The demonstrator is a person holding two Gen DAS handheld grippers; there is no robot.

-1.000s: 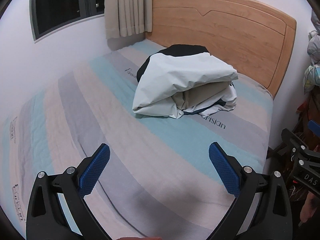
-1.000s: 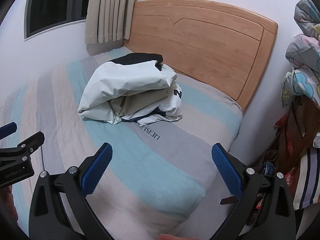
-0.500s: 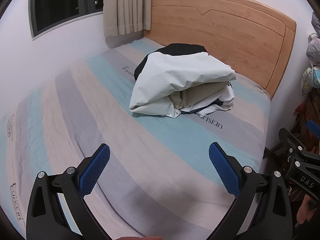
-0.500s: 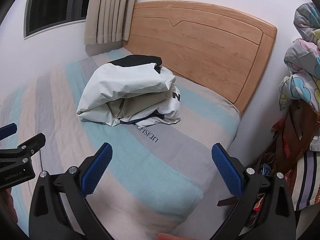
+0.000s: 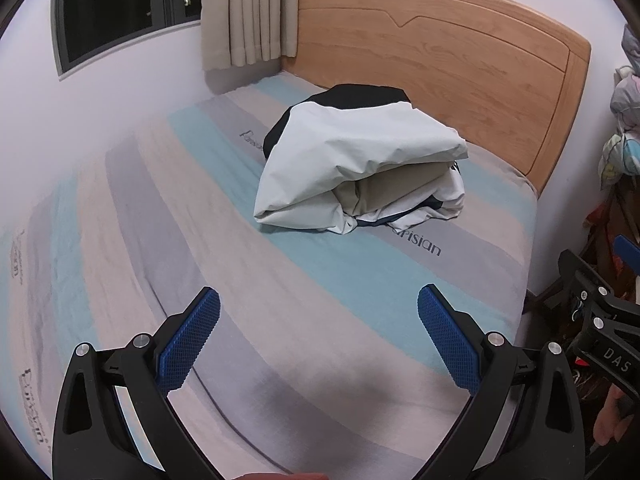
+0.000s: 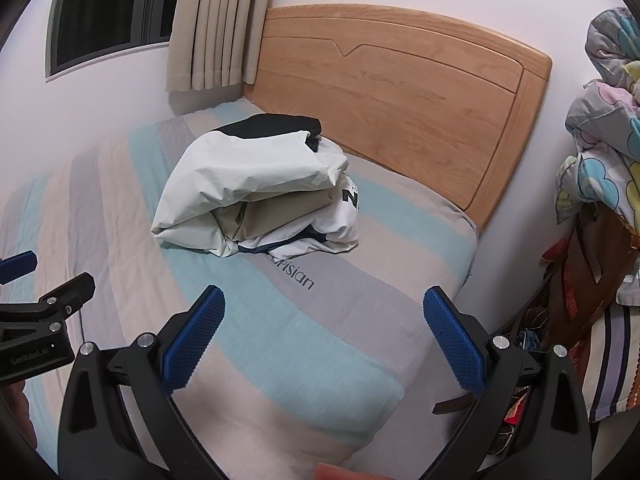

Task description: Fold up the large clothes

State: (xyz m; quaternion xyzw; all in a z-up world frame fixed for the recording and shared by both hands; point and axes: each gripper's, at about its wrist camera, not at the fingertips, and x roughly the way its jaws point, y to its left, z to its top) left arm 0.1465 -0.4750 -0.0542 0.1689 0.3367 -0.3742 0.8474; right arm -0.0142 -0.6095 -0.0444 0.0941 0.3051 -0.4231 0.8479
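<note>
a folded jacket lay on the bed, toward its head end, just before the headboard. a curtain hung behind the bed's far left corner, with a window to its left. bundled bedding sat right of the bed. both grippers, the left gripper and the right gripper, hung spread wide over the near end, well apart from the jacket.
</note>
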